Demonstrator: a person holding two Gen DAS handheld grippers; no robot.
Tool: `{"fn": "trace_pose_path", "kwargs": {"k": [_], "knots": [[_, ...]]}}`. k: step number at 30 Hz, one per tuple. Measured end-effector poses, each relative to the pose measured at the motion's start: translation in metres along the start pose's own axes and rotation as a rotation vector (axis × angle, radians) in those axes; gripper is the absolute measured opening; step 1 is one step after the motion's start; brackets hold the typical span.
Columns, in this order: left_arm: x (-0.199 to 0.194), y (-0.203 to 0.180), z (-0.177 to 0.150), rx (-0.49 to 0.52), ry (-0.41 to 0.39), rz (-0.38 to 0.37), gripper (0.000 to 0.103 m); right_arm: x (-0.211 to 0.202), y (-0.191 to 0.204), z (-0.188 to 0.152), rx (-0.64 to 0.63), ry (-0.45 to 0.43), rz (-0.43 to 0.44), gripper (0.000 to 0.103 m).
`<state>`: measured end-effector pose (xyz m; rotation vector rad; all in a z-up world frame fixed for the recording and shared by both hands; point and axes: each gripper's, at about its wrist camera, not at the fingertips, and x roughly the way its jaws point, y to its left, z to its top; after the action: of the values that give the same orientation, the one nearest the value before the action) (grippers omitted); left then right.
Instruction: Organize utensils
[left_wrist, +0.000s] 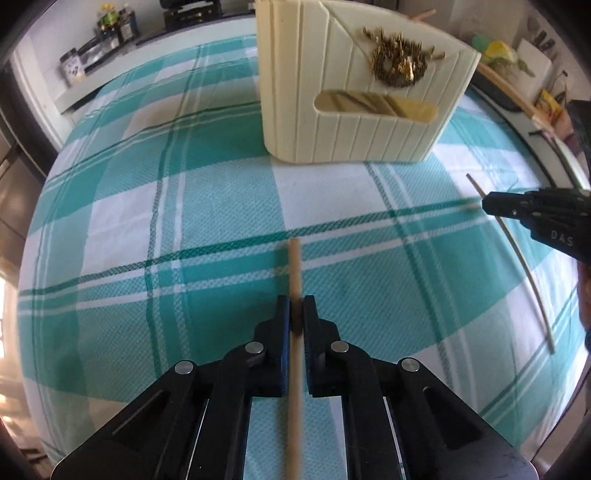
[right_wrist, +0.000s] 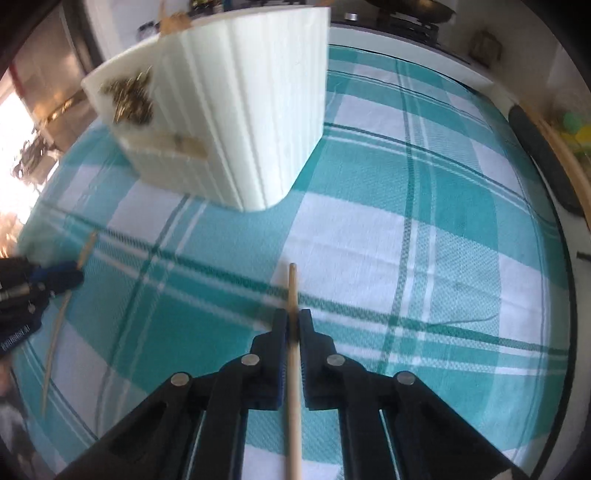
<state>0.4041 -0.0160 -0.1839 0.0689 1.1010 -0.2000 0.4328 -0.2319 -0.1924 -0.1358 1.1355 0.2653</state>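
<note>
Chopsticks, one per gripper, above a table under a teal-and-white plaid cloth (left_wrist: 184, 206). A cream ribbed utensil holder (left_wrist: 351, 122) with a gold wreath ornament (left_wrist: 397, 66) stands at upper centre of the left view; a counter with jars (left_wrist: 74, 68) runs along the upper left edge. The left view shows the holder's front slot and more wooden sticks inside; the right view shows mostly its plain ribbed side, upper left, and a dark stovetop (right_wrist: 402, 18) along the top edge. Left gripper (left_wrist: 296, 306), bottom centre, is clenched on a wooden chopstick (left_wrist: 294, 266) that runs lengthwise between the fingers, tip jutting toward the holder. Right gripper (right_wrist: 293, 319) likewise grasps a second chopstick (right_wrist: 292, 288). Each view catches the other gripper at a side edge, its stick crossing the black tips.
</note>
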Motion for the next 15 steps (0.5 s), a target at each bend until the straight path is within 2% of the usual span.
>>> {"fn": "trace_pose_path", "kwargs": {"k": [4,10,15], "knots": [[-0.038,0.005,0.001,-0.025,-0.118,-0.057,0.005,-0.048,0.000,-0.003,0.031,-0.130,0.059,0.006],[-0.124,0.013,-0.006,-0.039,-0.306,-0.177,0.005,-0.135,0.012,-0.020,-0.020,-0.294,0.096,0.006],[-0.162,0.014,-0.011,-0.029,-0.382,-0.212,0.005,-0.183,0.018,-0.031,-0.053,-0.378,0.105,0.006]]}}
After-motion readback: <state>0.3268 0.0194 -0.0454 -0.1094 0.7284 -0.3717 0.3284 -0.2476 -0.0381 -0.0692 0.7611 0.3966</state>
